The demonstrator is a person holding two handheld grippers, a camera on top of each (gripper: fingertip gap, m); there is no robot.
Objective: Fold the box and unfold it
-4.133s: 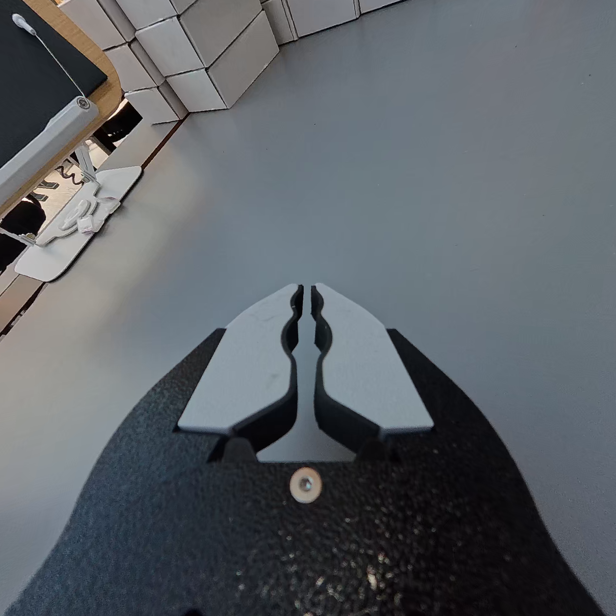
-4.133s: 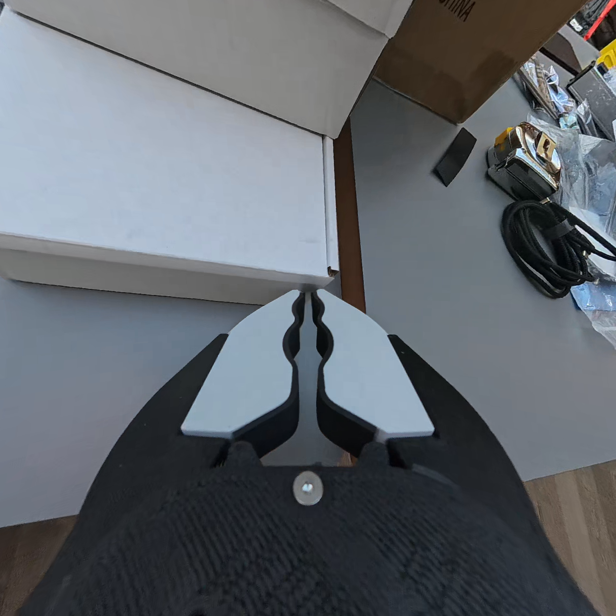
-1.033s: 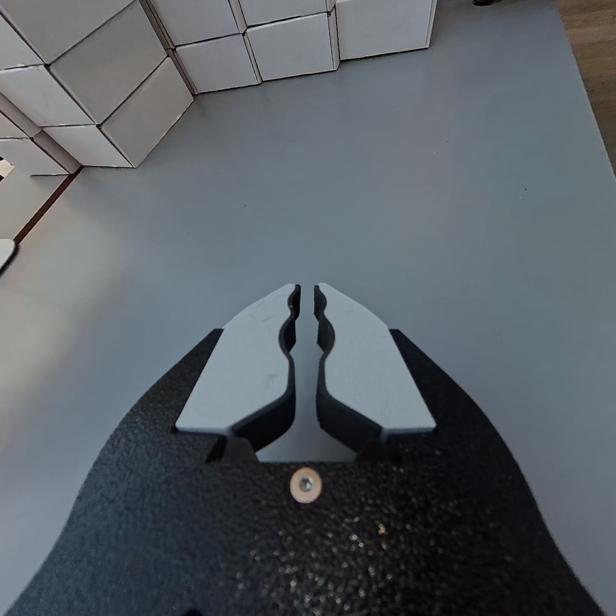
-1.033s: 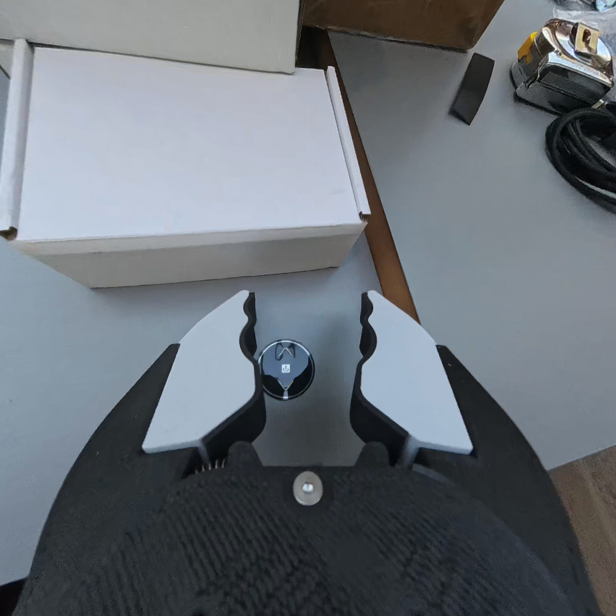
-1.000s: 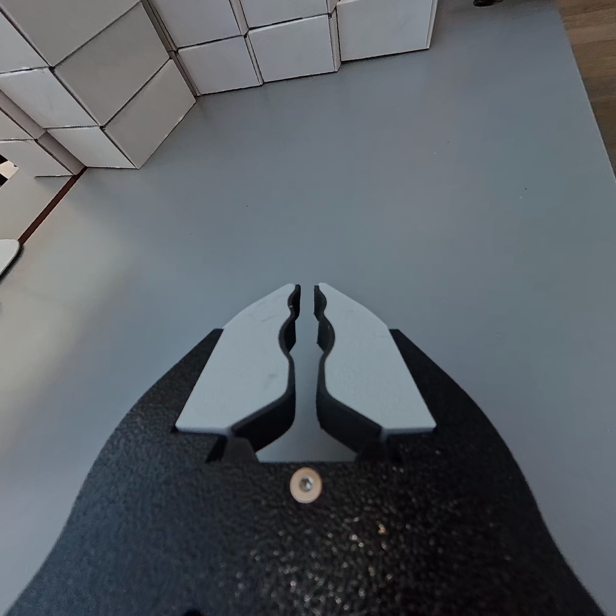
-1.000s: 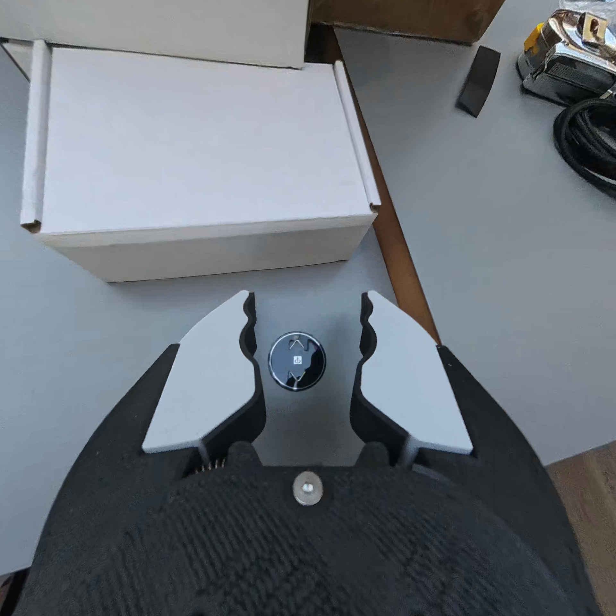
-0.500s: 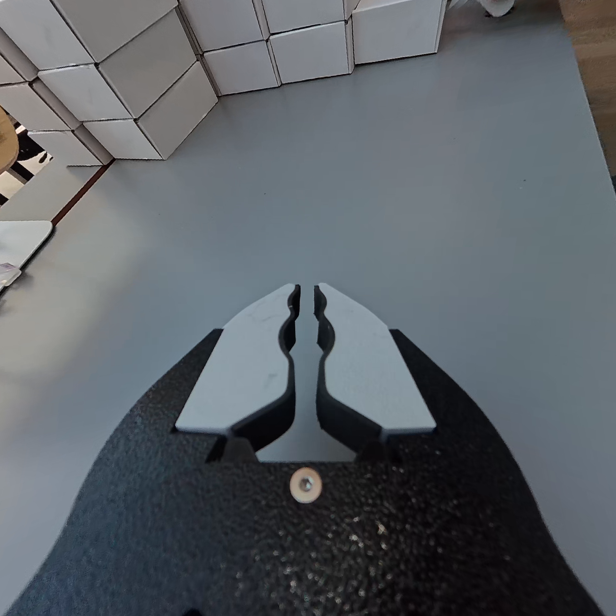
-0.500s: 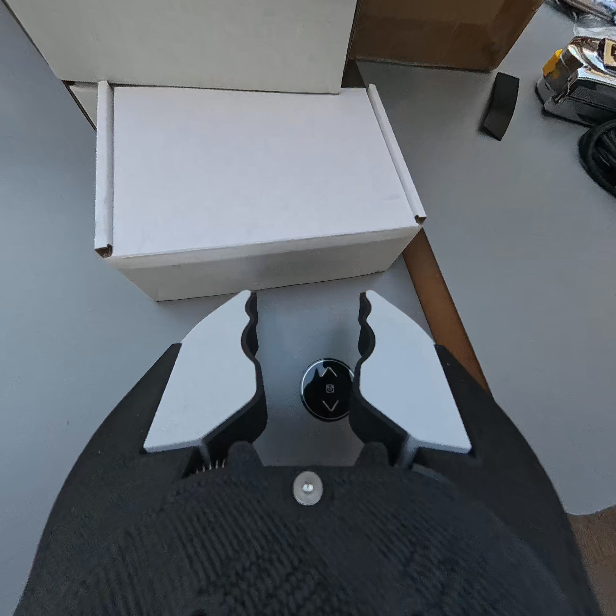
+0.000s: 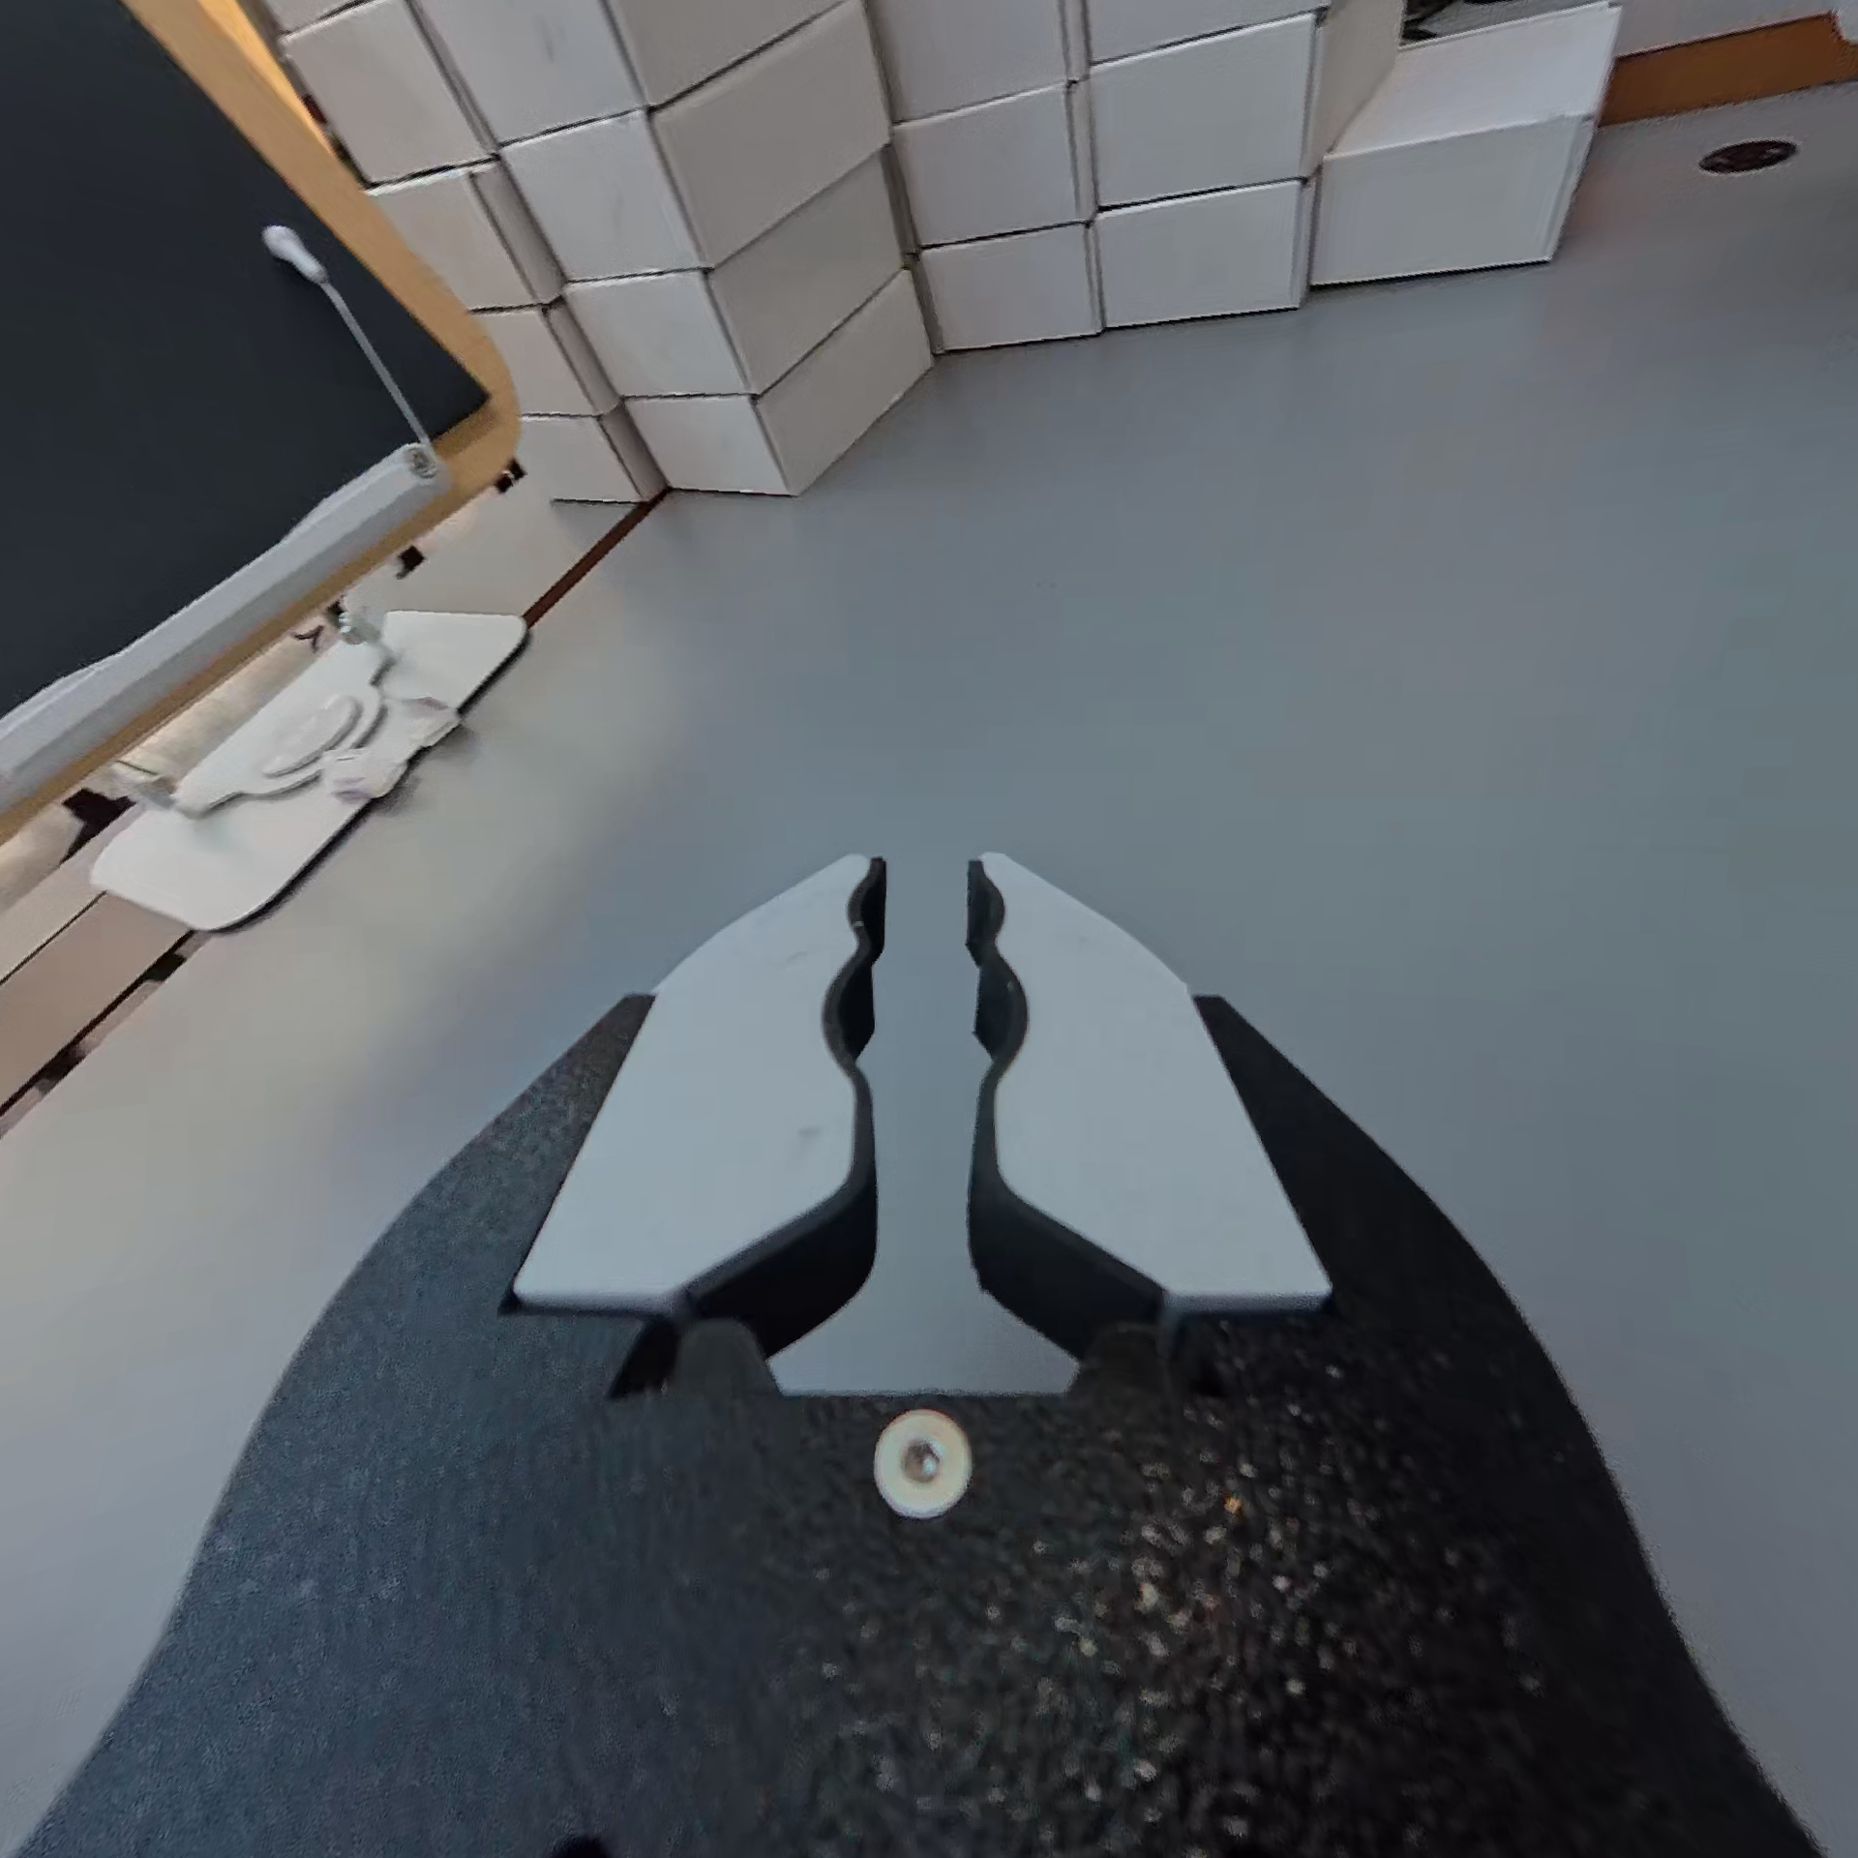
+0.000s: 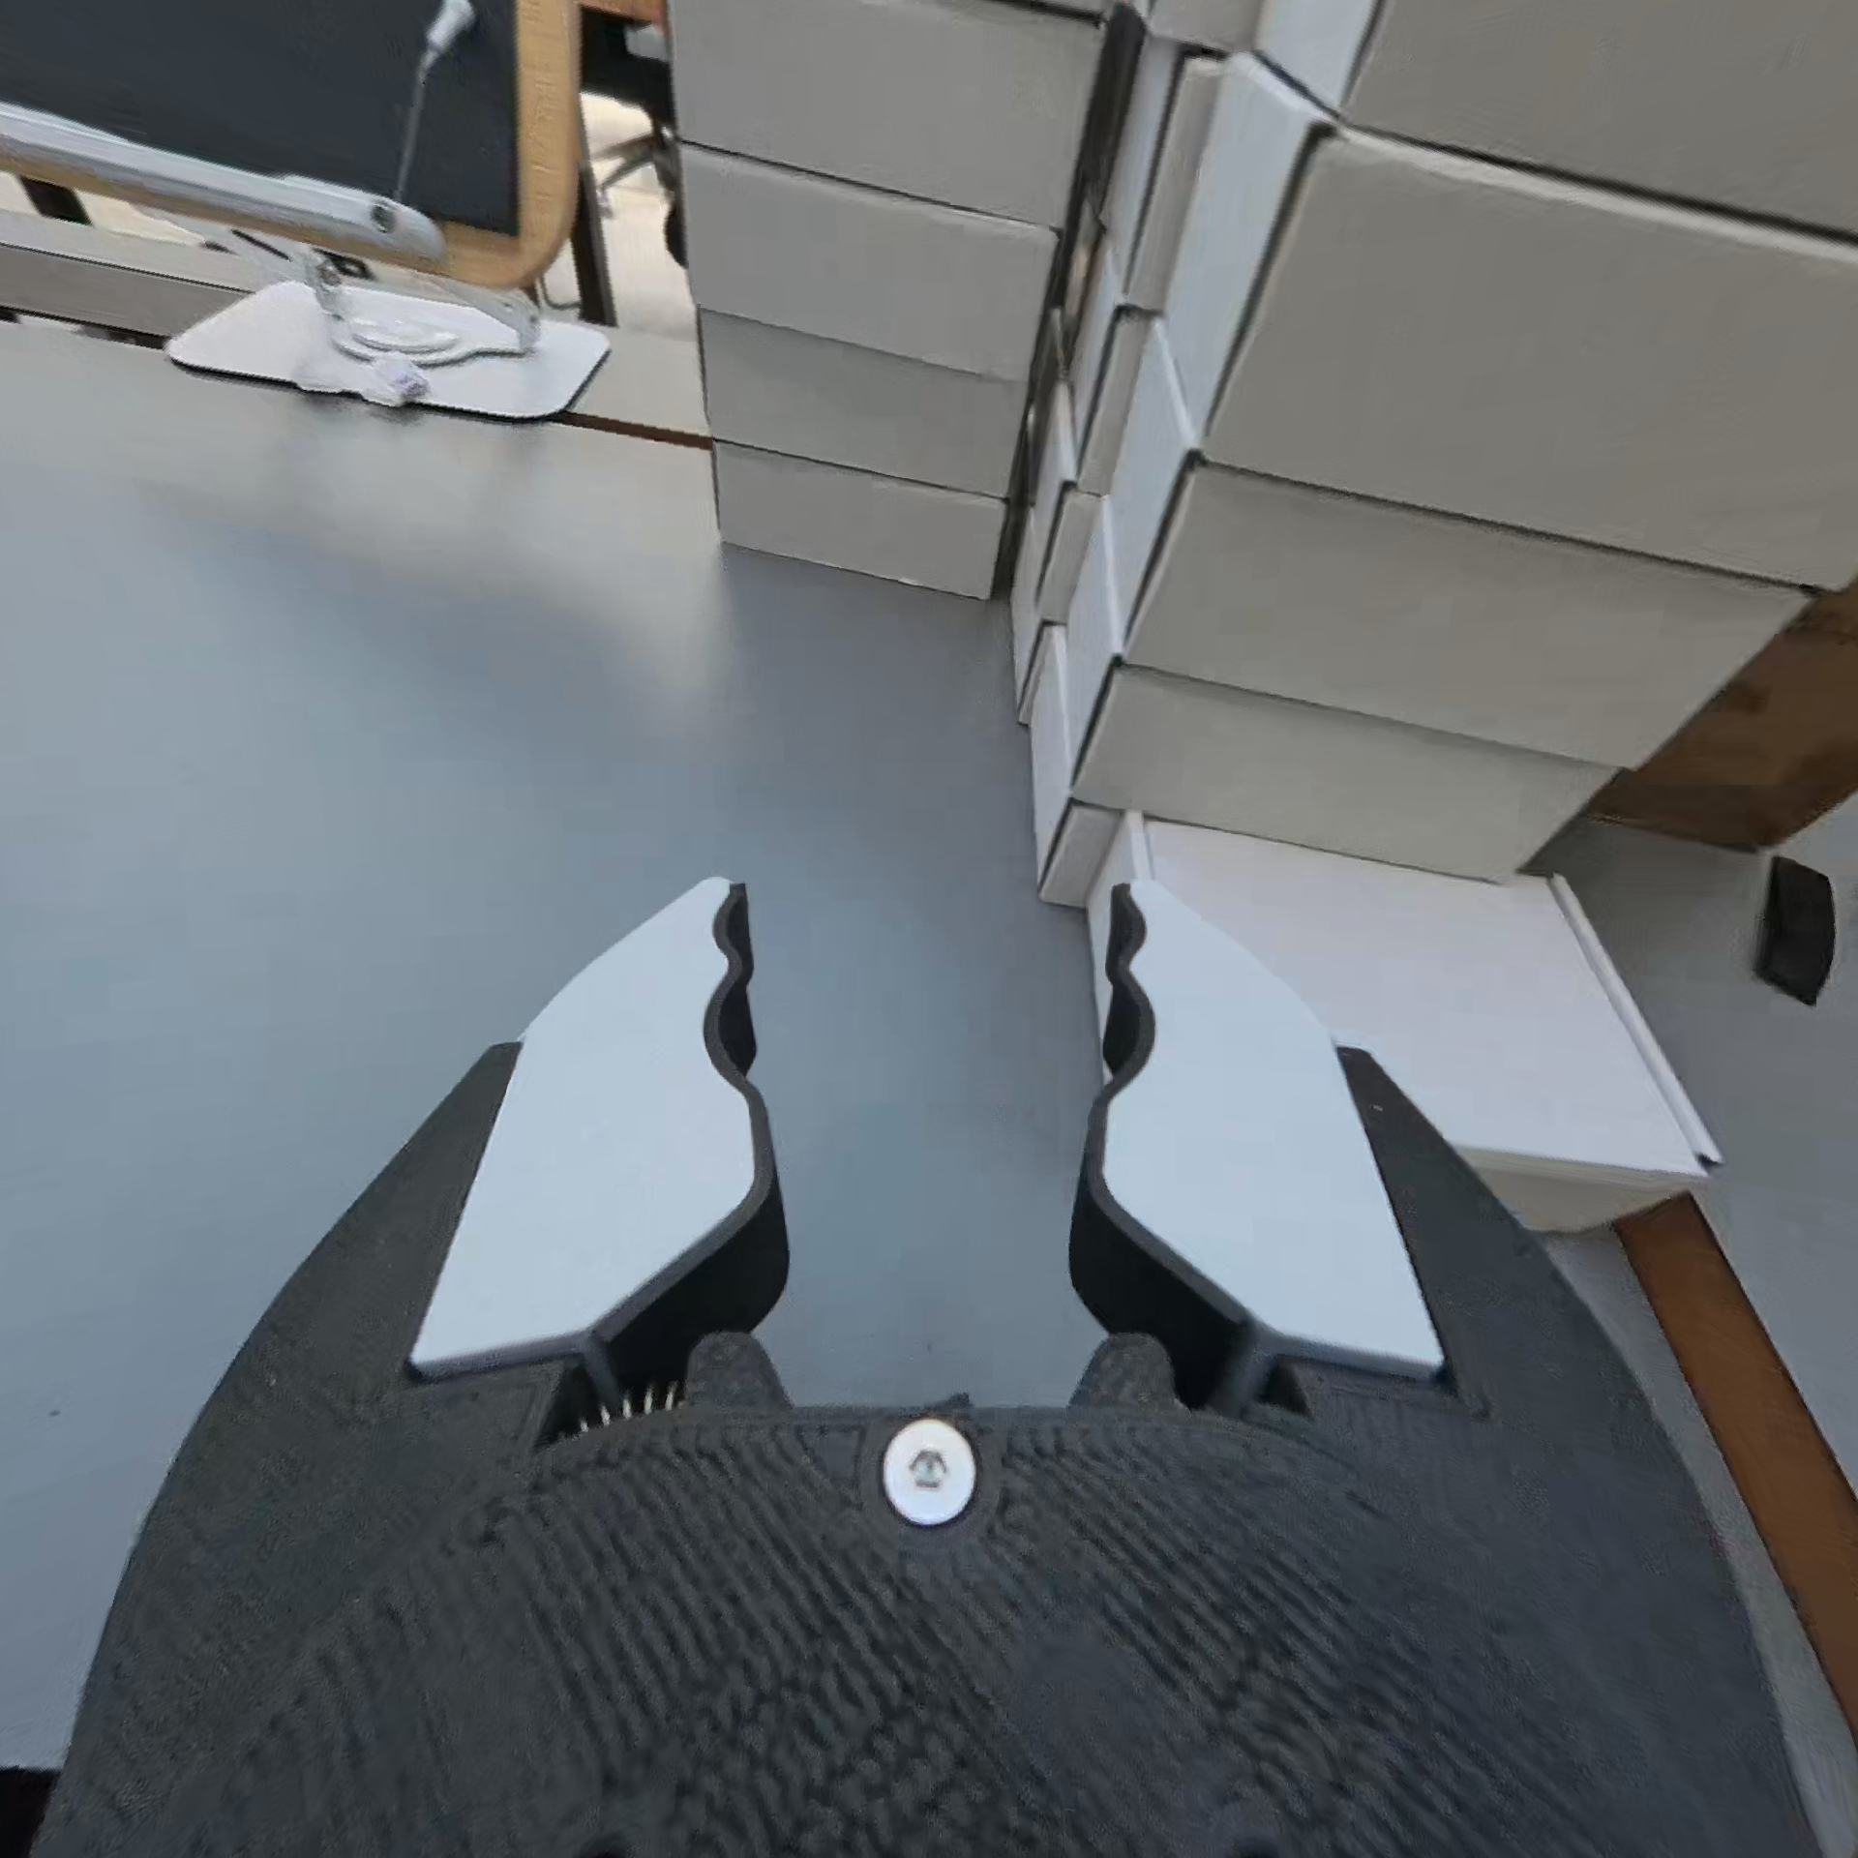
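A closed white cardboard box [image 10: 1408,1015] lies on the grey table [image 10: 402,804] at the foot of a stack of similar boxes. My right gripper [image 10: 927,905] is open and empty, low over the table just left of this box. Its right fingertip [image 10: 1156,965] overlaps the box's near left corner in the view; I cannot tell if they touch. My left gripper [image 9: 927,875] is empty over bare grey table [image 9: 1307,704], with its jaws a narrow gap apart. The box does not show in the left wrist view.
Stacks of white boxes [image 9: 804,201] wall off the back of the table and also show in the right wrist view [image 10: 1458,402]. A monitor [image 9: 151,352] on a white stand base [image 9: 302,764] is at the left. A brown carton [image 10: 1729,764] and a small black object [image 10: 1795,930] are at the right.
The right gripper tilted up and swung left off the box; the round black button left its view. The left gripper's jaws parted a little and it swung left, so the monitor shows again.
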